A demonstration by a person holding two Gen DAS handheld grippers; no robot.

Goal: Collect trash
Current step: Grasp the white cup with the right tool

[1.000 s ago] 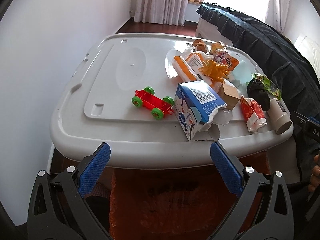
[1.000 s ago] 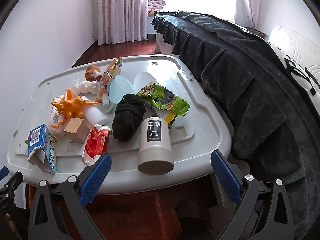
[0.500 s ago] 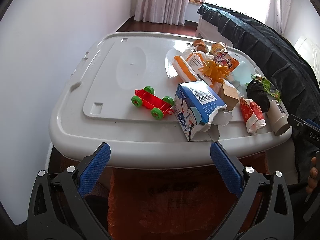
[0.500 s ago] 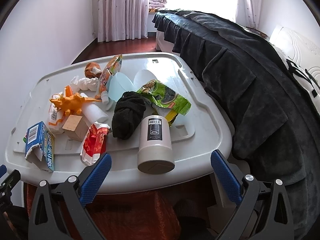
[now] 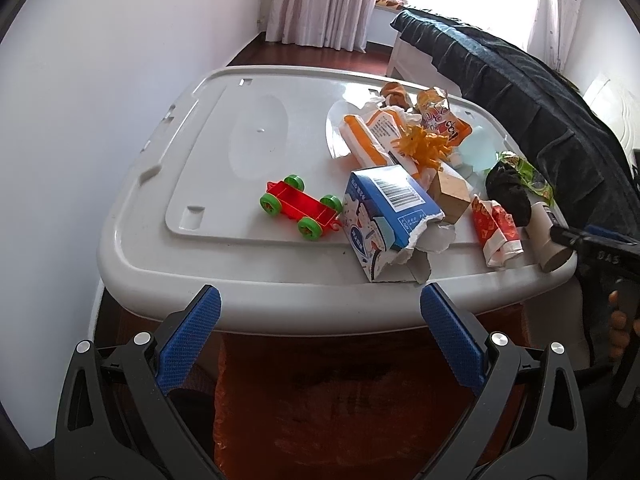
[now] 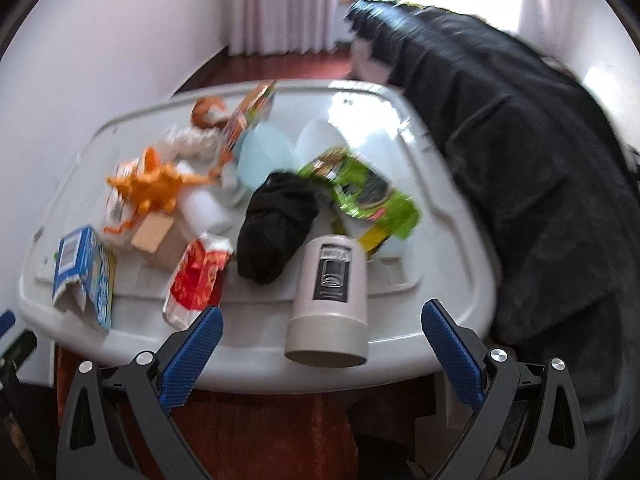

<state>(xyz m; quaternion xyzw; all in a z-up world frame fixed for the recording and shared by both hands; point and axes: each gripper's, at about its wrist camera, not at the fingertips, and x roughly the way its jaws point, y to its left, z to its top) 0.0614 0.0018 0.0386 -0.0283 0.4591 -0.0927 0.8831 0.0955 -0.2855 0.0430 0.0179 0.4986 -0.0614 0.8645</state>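
While our left tool (image 5: 320, 312) hangs wide and empty before the grey storage-bin lid (image 5: 208, 272), the torn blue carton (image 5: 386, 218) lies just beside a red toy cart (image 5: 300, 210). In the blurred right wrist view, our right tool (image 6: 322, 330) gapes wide, empty, the beige canister (image 6: 330, 300) lying between its fingers' line at the lid's near edge, touching a black sock (image 6: 276, 222).

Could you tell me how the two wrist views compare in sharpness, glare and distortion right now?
Left wrist view: sharp, the barcode on the torn blue carton is crisp; the window is blown out. Right wrist view: motion-blurred throughout, the beige canister label is unreadable, with the same window overexposure. Both views show fisheye bending and dark corners.
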